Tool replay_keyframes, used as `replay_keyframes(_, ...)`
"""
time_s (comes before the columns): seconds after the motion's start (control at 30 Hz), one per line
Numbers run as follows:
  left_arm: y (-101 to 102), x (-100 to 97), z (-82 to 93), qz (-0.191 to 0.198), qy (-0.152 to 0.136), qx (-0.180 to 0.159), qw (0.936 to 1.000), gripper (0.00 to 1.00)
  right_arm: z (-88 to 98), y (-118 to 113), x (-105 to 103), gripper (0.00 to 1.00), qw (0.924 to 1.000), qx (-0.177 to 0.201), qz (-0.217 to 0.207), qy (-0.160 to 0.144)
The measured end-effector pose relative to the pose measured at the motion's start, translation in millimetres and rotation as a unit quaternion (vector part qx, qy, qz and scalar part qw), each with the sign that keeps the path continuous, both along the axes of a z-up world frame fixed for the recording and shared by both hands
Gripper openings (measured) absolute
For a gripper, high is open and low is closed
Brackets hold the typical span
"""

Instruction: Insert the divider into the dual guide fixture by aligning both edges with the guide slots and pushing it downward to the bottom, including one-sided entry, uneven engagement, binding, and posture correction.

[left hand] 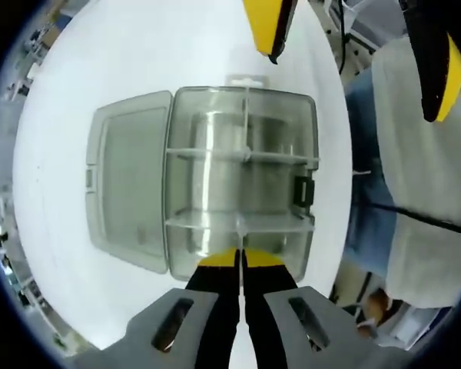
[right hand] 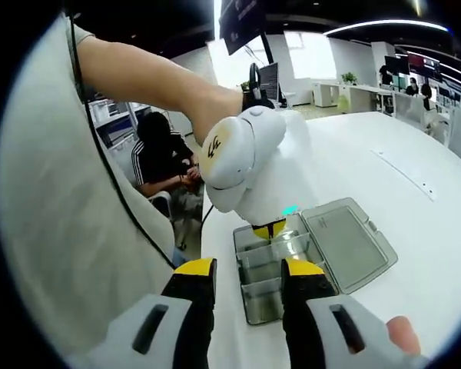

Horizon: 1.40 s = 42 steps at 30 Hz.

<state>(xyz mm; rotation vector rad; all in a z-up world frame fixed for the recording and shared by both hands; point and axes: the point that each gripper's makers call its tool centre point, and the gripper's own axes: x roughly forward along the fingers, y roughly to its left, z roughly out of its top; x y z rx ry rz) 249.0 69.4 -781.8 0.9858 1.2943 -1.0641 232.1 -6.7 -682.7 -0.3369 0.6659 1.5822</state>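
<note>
Your white table (left hand: 54,184) carries the clear dual guide fixture (left hand: 242,181) near its edge beside you, hinged lid (left hand: 127,188) lying open flat. Your left gripper (left hand: 240,257) pinches the thin clear divider (left hand: 240,231) standing in the box's near slots. Your right gripper (right hand: 248,270) hangs above the table, jaws parted, holding nothing.

Left gripper (right hand: 269,228) fingertips sunk inside the clear box (right hand: 280,277), contact hidden by its white body, thin divider (left hand: 238,224) hard to trace against the box walls, right gripper (left hand: 353,54) above the box cut off by the frame edge.
</note>
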Motion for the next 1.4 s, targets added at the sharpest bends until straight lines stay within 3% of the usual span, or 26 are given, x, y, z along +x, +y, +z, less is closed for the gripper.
replay_keyframes(1.4,-0.4,0.6,-13.4,0.008,-0.026,-0.034,0.9991,0.0,-12.9,-19.3,8.6,0.31,0.9995,-0.001,-0.028,0.016)
